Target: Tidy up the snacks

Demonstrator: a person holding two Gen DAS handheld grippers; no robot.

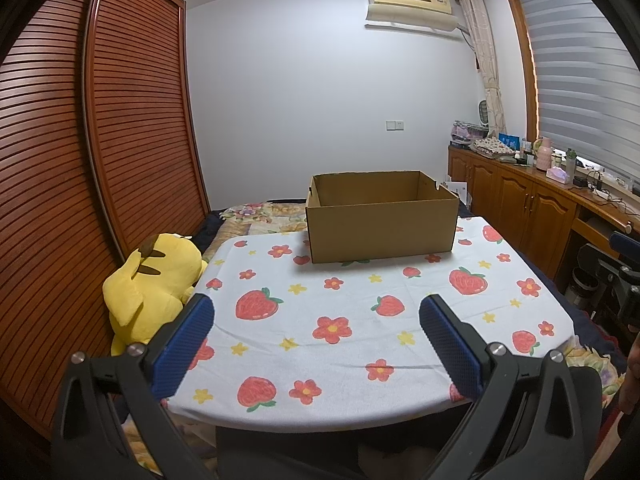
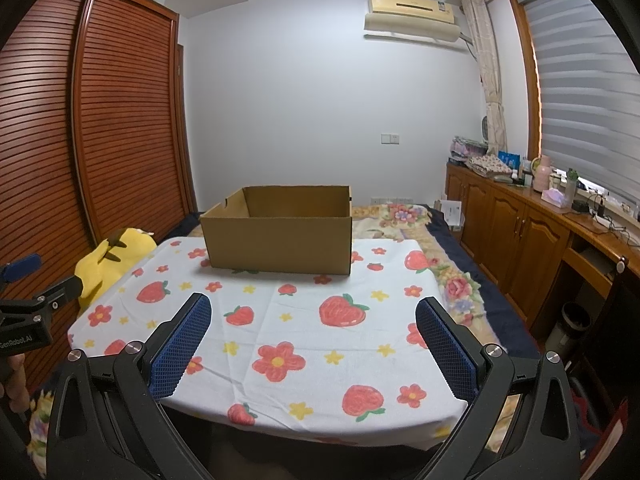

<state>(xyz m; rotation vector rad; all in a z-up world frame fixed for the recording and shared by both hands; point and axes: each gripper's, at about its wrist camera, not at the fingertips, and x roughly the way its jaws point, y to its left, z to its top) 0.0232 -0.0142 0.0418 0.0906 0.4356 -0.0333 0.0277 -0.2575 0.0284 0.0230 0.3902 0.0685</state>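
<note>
one cardboard box (image 1: 382,224), two empty, wide-open hand-held grippers (image 1: 316,312) (image 2: 313,312)

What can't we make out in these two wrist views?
- Floor of the open brown cardboard box: hidden by its near wall in both views, so contents are unknown.
- Snacks: none visible on the strawberry-print white tablecloth.
- Yellow plush toy: partly hidden by the left hand-held gripper and the cloth.

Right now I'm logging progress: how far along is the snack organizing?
Nothing looks done: the cardboard box stands open on the strawberry cloth, no snacks visible. Both the left tongs and right tongs are open, holding nothing. All sorting remains.
</note>
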